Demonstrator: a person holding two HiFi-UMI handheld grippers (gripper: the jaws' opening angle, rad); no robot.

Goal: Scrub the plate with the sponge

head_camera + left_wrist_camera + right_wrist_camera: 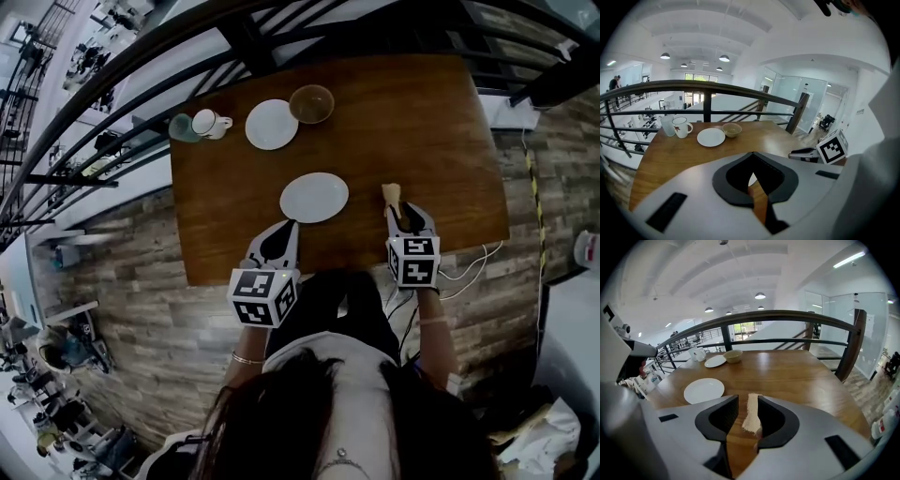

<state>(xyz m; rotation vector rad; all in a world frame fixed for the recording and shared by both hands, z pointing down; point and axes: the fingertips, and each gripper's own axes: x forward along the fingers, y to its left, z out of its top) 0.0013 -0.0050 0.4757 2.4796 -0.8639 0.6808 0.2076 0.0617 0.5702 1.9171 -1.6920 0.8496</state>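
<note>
Located just right of the nearer round white plate on the brown wooden table: thin tan sponge strip, lying flat between the parted jaws of the right gripper, not yet clamped. Left gripper closed and empty, at the near side of the plate. Recommended: centre the sponge between the pads, close firmly, lift clear, then carry left onto the plate face; steady the rim with the left gripper against sliding.
</note>
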